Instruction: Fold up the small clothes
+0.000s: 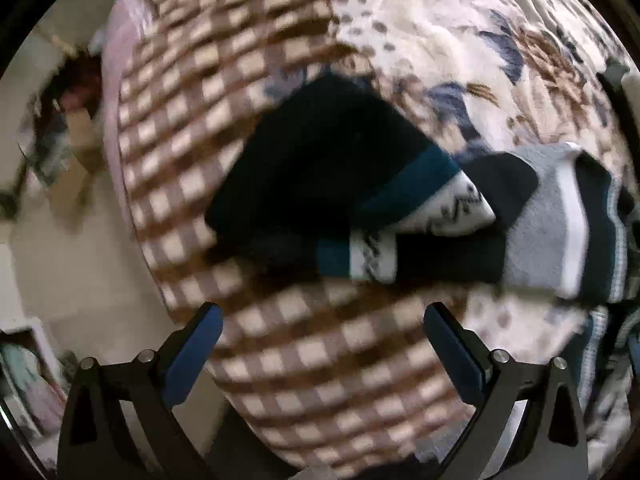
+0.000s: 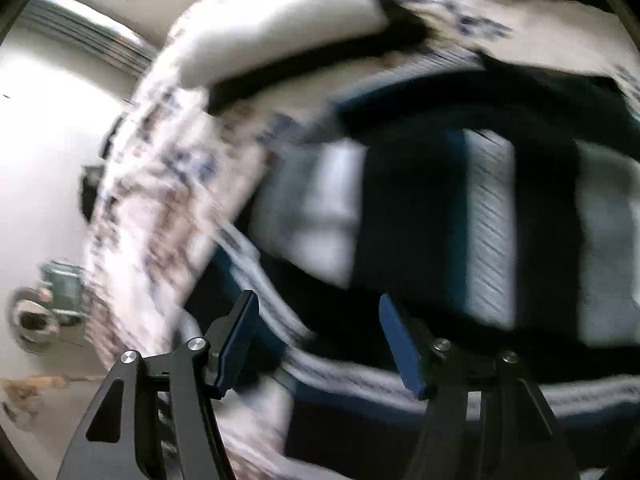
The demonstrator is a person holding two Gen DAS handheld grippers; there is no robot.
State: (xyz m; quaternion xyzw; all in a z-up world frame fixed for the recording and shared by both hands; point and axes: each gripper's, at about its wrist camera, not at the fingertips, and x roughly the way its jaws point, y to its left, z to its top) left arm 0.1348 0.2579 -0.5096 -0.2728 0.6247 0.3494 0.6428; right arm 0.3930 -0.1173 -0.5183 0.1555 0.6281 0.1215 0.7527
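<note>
In the left wrist view a dark navy sock [image 1: 320,160] with a teal band and a white patterned cuff lies on the bed. A grey, white and navy sock [image 1: 560,220] lies to its right, overlapping it. My left gripper [image 1: 324,316] is open and empty, just short of the navy sock. In the blurred right wrist view the grey, white and navy sock [image 2: 460,216] fills the middle. My right gripper [image 2: 320,312] is open and empty, close above the dark fabric.
The bed is covered by a brown checked blanket [image 1: 312,360] and a floral cover [image 1: 460,40]. The bed edge and pale floor [image 1: 80,260] lie to the left. A white pillow [image 2: 280,28] lies at the far end in the right wrist view.
</note>
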